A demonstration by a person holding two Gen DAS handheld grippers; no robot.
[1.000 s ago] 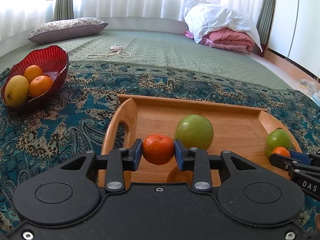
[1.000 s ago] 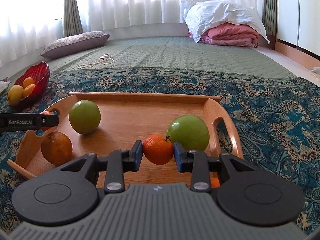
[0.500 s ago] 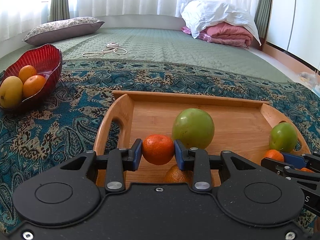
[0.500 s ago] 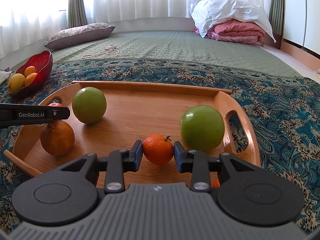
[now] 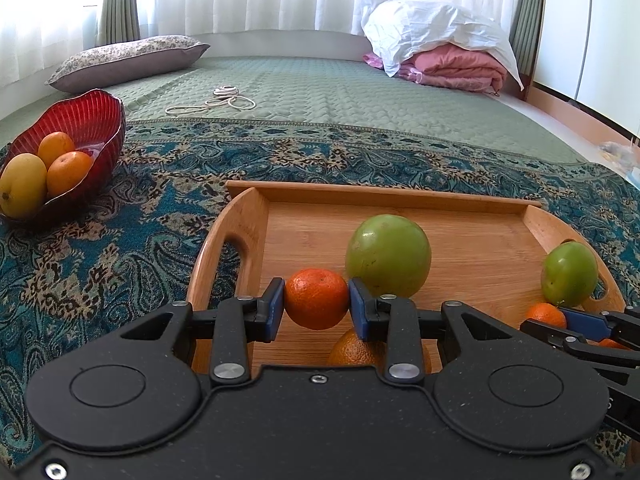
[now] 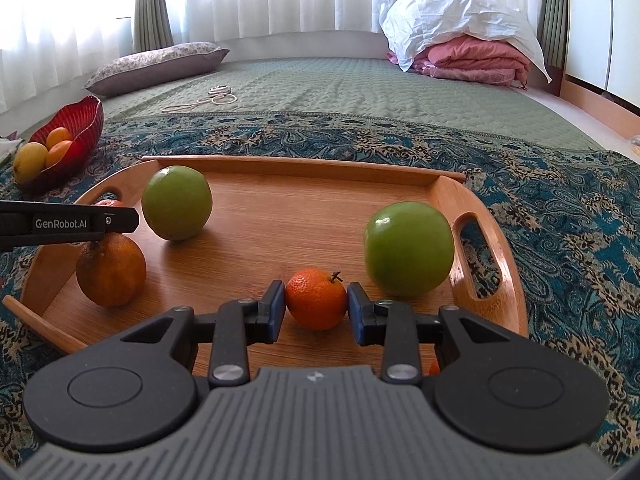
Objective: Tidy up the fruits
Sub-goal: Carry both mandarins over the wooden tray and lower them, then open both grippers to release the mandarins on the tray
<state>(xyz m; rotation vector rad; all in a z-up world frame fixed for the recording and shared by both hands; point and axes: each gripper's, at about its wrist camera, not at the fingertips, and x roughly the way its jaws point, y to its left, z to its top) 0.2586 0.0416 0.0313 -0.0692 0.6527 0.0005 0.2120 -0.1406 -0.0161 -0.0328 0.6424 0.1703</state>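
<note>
Both grippers hover over the wooden tray (image 6: 448,196), which sits on a patterned blue throw (image 5: 120,248) spread over the bed.

The left gripper (image 5: 316,306) has its blue fingers (image 5: 276,304) clamped on a small mandarin (image 5: 316,298), lifted clear of the tray floor near the tray's left handle. Directly beneath it a larger orange (image 5: 356,354) is mostly hidden by the gripper body; only its top curve shows. Just behind sits a big green apple (image 5: 388,256).

The right gripper (image 6: 316,306) has its fingers (image 6: 356,312) pressed against the sides of a second mandarin (image 6: 316,298) with a short stem, low over the front of the tray; whether the fruit rests on the wood or is just off it I cannot tell. Just beside it, toward the tray's right handle, is another green apple (image 6: 408,248). A sliver of something orange (image 6: 434,368) peeks from under this gripper's body, too covered to identify.

In the right wrist view the left gripper's arm crosses the tray's left end, covering the top of the larger orange and nearly all of its mandarin. Beyond the tray's left end, well apart, a red glass bowl (image 5: 84,120) holds two oranges (image 5: 68,172) and a yellow fruit (image 5: 22,184), partly cut off at the frame edge.
</note>
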